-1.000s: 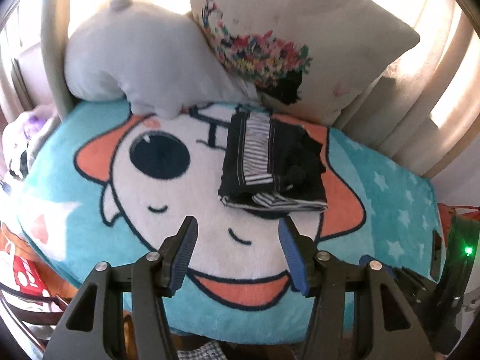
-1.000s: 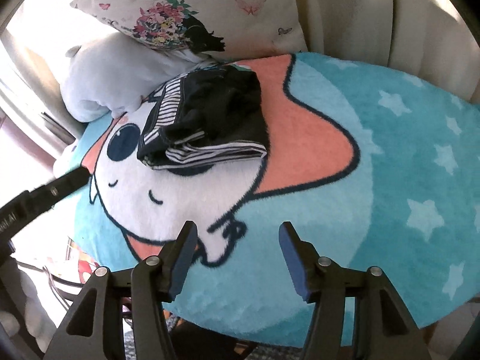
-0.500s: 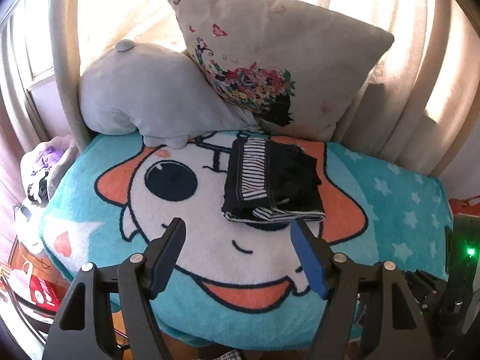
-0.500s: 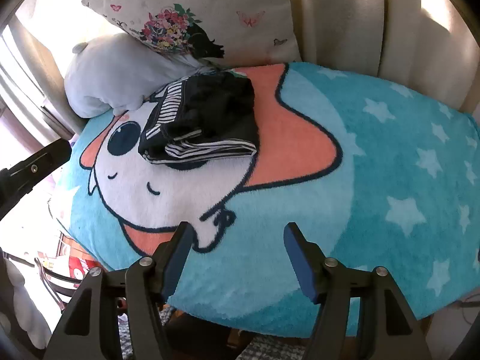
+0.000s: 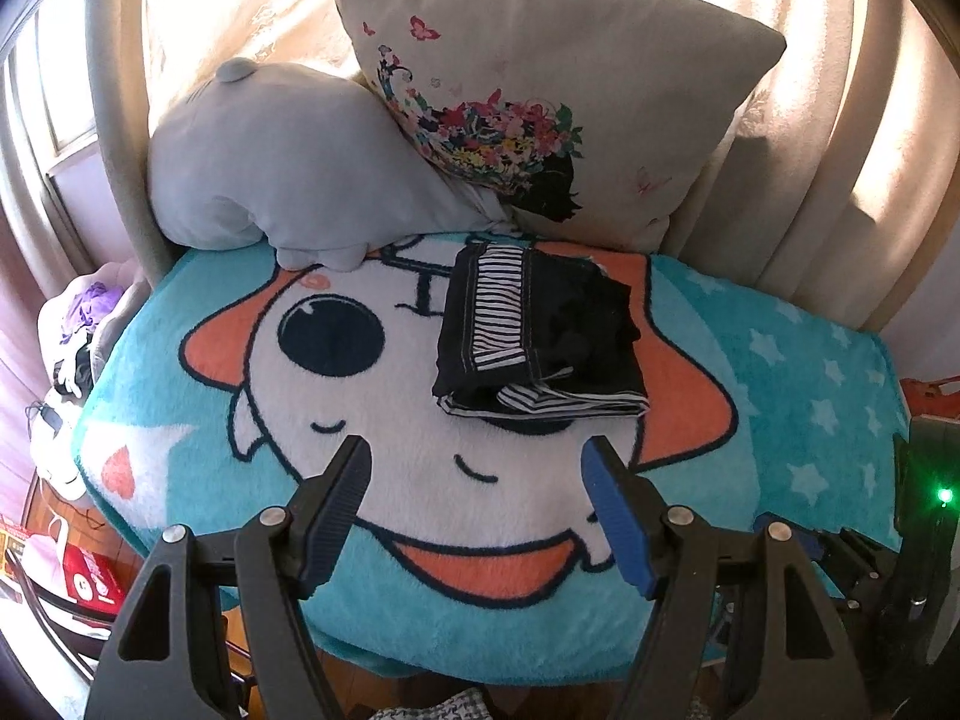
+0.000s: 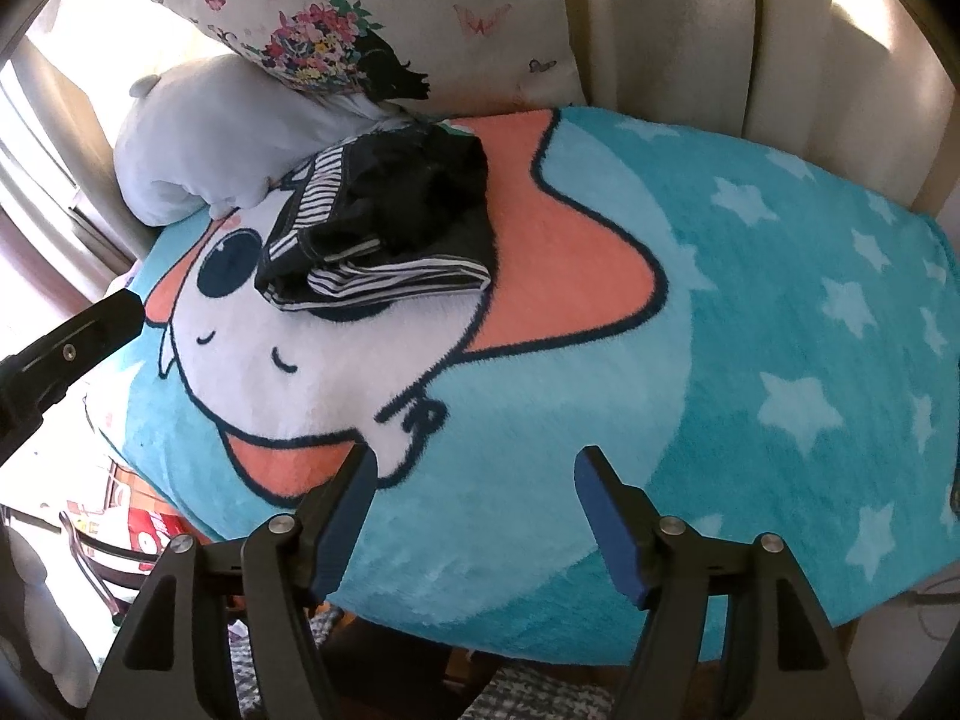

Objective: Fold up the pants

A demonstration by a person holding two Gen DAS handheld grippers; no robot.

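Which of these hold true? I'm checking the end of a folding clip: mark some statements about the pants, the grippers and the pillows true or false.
1. The pants lie folded in a compact stack on the blanket. True.
2. The left gripper is shut on the pants. False: it is open and apart from them.
3. The right gripper is open and holds nothing. True.
4. The floral pillow lies on top of the pants. False: it stands behind them, leaning on the grey pillow.
5. The pants are plain black. False: striped fabric shows too.
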